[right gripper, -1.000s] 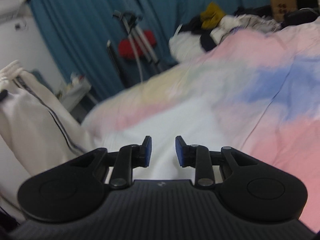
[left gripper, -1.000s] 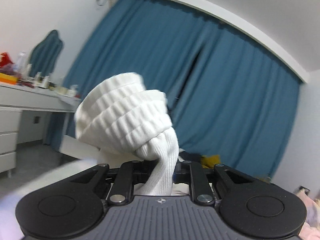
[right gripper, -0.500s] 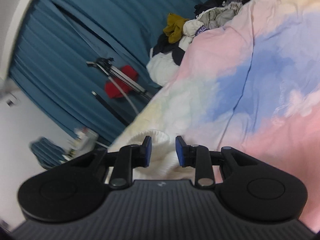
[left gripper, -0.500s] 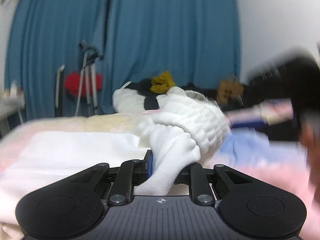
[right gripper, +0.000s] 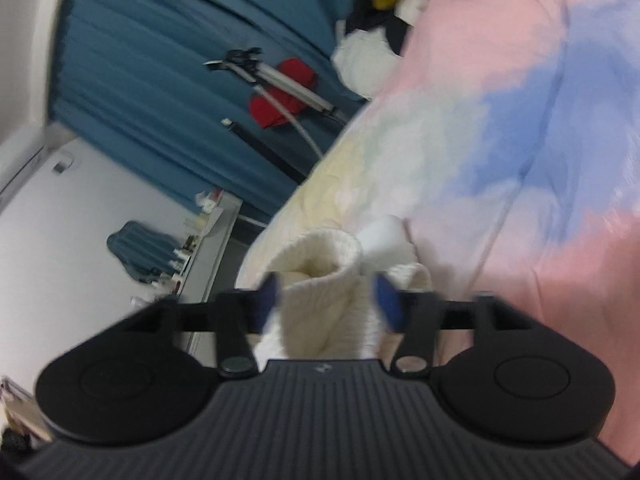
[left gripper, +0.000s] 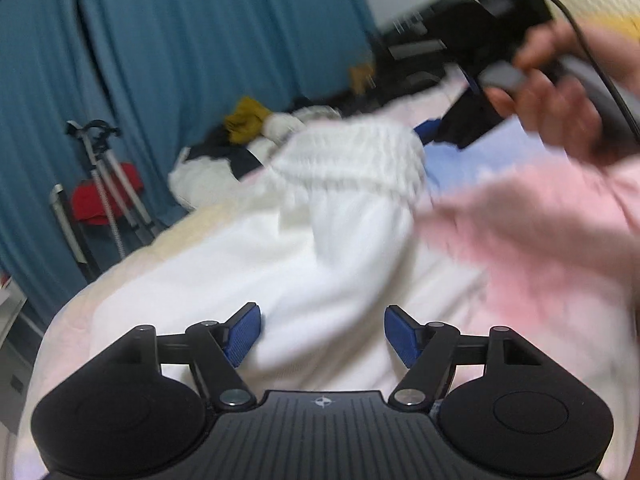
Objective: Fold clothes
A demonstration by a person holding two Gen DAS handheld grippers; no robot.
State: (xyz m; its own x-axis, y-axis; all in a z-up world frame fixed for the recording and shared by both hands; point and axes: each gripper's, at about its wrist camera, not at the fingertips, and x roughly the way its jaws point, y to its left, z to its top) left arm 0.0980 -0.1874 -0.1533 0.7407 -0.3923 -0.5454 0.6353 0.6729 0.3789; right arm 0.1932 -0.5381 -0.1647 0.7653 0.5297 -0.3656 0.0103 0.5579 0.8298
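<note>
Now the left gripper (left gripper: 322,334) is standing with its blue-padded jaws spread wide, having just been opening; the white ribbed knit garment (left gripper: 352,184) is lying between and beyond them, no pad pressing on it. That garment is bunched in a rolled heap at twelve o'clock from the left jaws, resting on the pastel pink, blue and yellow bedspread (left gripper: 532,248). Underneath it, a flatter white cloth (left gripper: 224,280) is spreading toward eight o'clock.

Over at two o'clock in the left wrist view, a person's hand (left gripper: 560,92) is gripping the handle of the right gripper (right gripper: 326,302), whose blue tips are pointing at the heap's far side. Seen from its own camera, the right gripper's jaws are also apart, just having been opening, and a cream-looking rolled cuff of the same garment is sitting between them; the blur keeps me from telling whether the pads are touching it.

Farther out, a pile of mixed clothes (left gripper: 248,132) is lying at eleven o'clock, and a silver tripod with a red cloth (left gripper: 104,196) is standing at nine o'clock against the teal curtain (left gripper: 200,40).
</note>
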